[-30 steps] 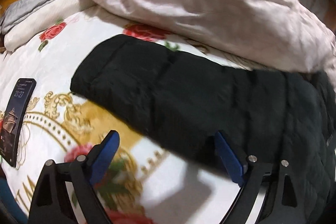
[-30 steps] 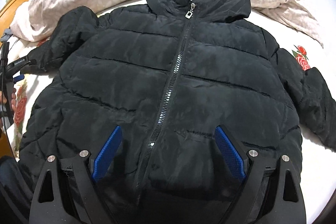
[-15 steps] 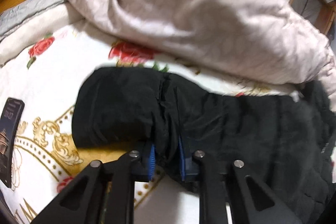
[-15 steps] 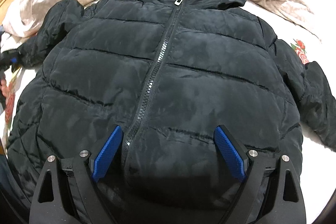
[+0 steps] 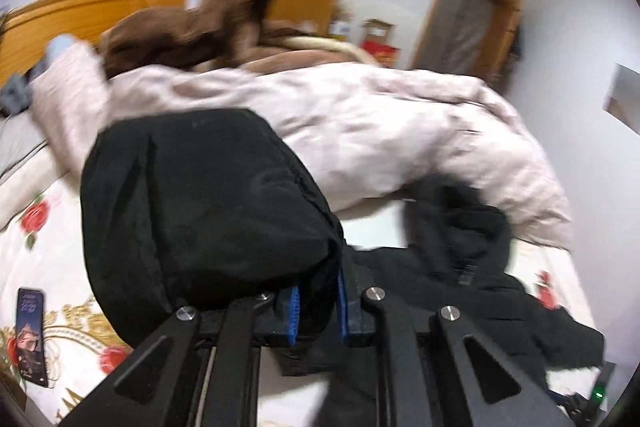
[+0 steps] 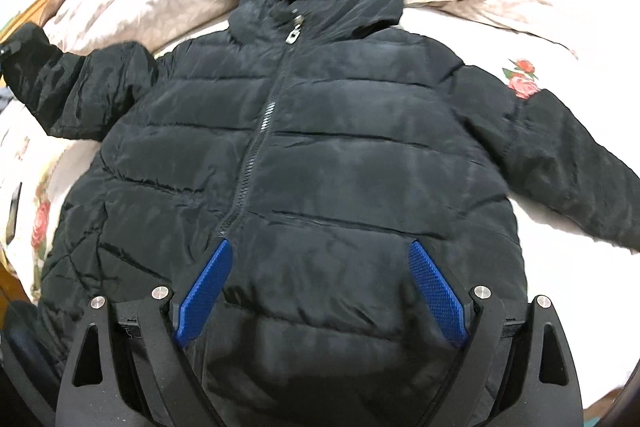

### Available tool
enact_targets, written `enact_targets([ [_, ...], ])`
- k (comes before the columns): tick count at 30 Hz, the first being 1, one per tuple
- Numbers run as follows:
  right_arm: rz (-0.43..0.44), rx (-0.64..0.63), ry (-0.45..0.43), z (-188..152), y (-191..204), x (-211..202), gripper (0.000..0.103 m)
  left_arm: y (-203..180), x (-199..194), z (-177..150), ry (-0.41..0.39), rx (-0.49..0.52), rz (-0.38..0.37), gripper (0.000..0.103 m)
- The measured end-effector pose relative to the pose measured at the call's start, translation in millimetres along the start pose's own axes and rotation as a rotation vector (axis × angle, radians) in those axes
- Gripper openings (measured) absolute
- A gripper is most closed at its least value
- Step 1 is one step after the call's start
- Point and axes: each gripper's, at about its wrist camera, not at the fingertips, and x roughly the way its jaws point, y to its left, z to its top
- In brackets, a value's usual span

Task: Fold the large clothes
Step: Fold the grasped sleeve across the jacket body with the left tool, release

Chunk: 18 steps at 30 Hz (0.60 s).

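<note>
A black hooded puffer jacket lies face up and zipped on the bed, hood toward the pillows. My left gripper is shut on the jacket's left sleeve near the cuff and holds it lifted off the bed; the raised sleeve shows at the far left of the right wrist view. My right gripper is open, hovering over the jacket's lower front, its blue pads apart on either side of the hem area. The right sleeve lies spread out to the right.
A pale pink duvet is bunched behind the jacket, with a brown garment on top. A phone lies on the rose-patterned bedsheet at the left. A wooden headboard and doors stand behind.
My left gripper closed on the sleeve near the cuff and has lifted it up off the bed. My right gripper stayed open and drifted slightly over the jacket's lower front.
</note>
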Motion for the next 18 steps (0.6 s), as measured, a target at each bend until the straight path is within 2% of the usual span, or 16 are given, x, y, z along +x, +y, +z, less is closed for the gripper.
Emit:
enact_targets([
  [7, 0.001, 0.081, -0.044, -12.4, -41.7, -31.7, 0.090, -108.5, -3.2, -9.3, 0.036, 0.132, -0.189, 0.015],
  [13, -0.018, 0.163, -0.047, -25.9, -80.5, -36.2, 0.090, -185.2, 36.0, -47.8, 0.154, 0.190, -0.323, 0.015],
  [16, -0.028, 0.198, -0.037, -32.8, -98.8, -32.4, 0.090, -207.0, 65.9, -69.2, 0.228, 0.195, -0.344, 0.016],
  [18, -0.034, 0.218, -0.027, -35.7, -109.1, -27.6, 0.090, -220.6, 82.7, -83.9, 0.275, 0.187, -0.364, 0.029],
])
